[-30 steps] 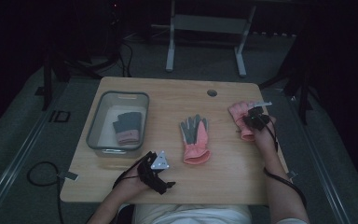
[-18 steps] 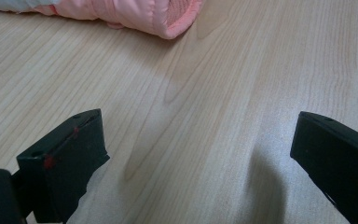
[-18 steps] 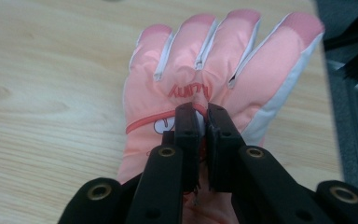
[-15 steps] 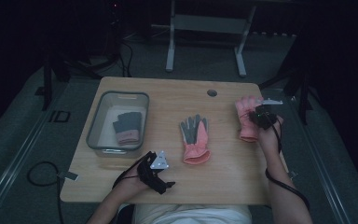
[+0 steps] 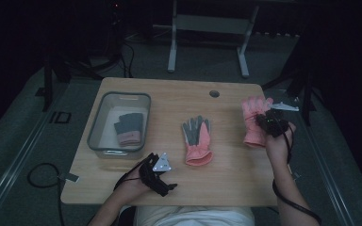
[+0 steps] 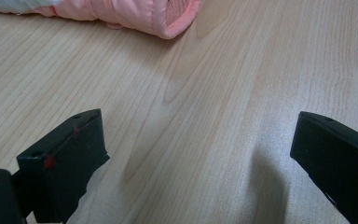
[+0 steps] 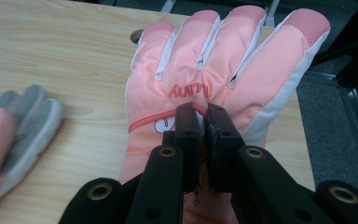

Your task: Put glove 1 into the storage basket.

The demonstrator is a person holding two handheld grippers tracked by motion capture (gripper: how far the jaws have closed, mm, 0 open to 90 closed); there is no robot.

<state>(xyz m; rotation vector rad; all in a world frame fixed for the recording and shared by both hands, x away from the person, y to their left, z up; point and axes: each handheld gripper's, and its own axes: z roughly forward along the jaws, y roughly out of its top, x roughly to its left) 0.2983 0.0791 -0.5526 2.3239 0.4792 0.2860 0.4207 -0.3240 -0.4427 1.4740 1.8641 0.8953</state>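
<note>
now the right tool [image 5: 267, 121] has its jaws just pinched shut on the pink glove [image 7: 205, 70] and lifted it off the bench [image 5: 226, 183], ready to carry over. bin [image 5: 98, 125] well off. left tool [image 5: 158, 172] open, idle, second glove [image 5: 197, 141] just ahead.

We see the bin [image 5: 96, 123] on the left of the surface [image 5: 226, 174] | a folded glove [image 5: 128, 129] lies in the bin | a flat glove [image 5: 198, 141] lies in the middle | a lifted glove [image 5: 254, 117] is at the right edge | a hole [image 5: 214, 93] sits at the back.
</note>
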